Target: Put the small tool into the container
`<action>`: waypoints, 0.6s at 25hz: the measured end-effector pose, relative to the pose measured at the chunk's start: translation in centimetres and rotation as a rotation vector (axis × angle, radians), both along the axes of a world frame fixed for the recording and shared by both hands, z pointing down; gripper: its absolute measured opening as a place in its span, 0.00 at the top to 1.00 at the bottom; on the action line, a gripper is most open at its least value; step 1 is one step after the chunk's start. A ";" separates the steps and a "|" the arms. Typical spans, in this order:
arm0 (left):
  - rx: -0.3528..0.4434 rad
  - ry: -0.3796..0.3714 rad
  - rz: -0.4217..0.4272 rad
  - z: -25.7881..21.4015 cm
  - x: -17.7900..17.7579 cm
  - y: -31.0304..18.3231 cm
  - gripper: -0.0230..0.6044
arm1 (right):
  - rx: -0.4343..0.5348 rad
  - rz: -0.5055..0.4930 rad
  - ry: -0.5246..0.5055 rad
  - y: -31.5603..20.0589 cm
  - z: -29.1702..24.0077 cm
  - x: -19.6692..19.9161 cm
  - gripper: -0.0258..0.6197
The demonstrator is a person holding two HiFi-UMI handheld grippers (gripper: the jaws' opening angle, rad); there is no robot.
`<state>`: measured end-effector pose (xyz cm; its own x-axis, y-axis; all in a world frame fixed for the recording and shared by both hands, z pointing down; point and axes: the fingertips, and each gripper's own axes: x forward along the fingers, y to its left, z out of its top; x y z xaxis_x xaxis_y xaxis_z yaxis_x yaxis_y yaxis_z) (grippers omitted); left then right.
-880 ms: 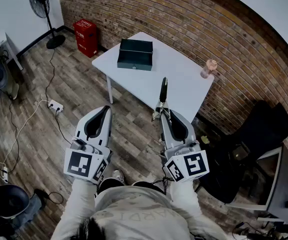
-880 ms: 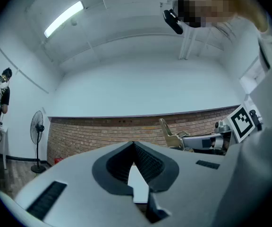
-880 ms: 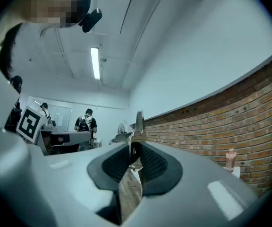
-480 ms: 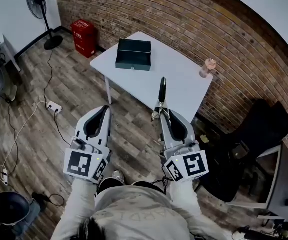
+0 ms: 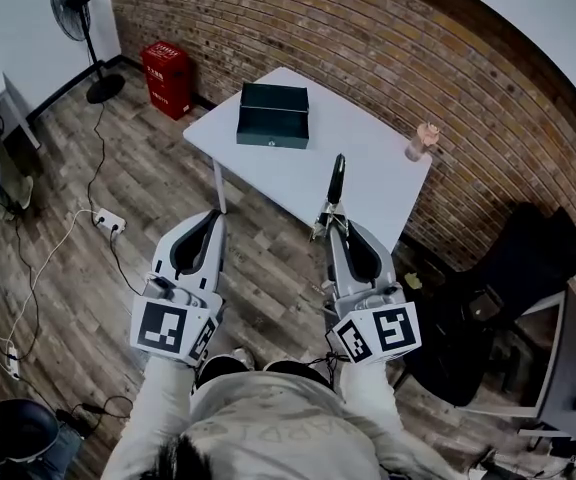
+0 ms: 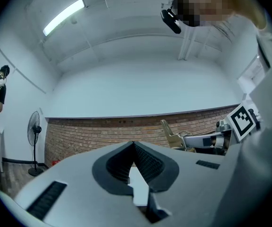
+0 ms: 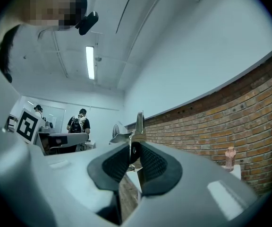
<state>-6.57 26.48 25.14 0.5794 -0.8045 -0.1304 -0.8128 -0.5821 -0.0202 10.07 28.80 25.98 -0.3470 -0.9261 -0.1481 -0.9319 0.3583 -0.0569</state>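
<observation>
In the head view my right gripper is shut on the small tool. The tool has a black handle and metal jaws, and it sticks out forward over the near edge of the white table. The container, a dark box, sits on the table's far left part, well ahead of the tool. The right gripper view shows the tool's metal part pinched between the pads of the right gripper. My left gripper hovers over the floor, shut and empty; in the left gripper view its pads meet in front of the left gripper.
A pink bottle stands at the table's right corner. A brick wall runs behind the table. A red box and a fan stand at the left, a power strip lies on the wooden floor, and a black chair is at the right.
My right gripper and the tool have shifted slightly to the right. The left gripper holds its place.
</observation>
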 end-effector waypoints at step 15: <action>-0.014 0.003 0.025 1.3 -2.1 -4.1 0.96 | -0.004 0.028 -0.003 -3.8 0.6 -1.7 0.86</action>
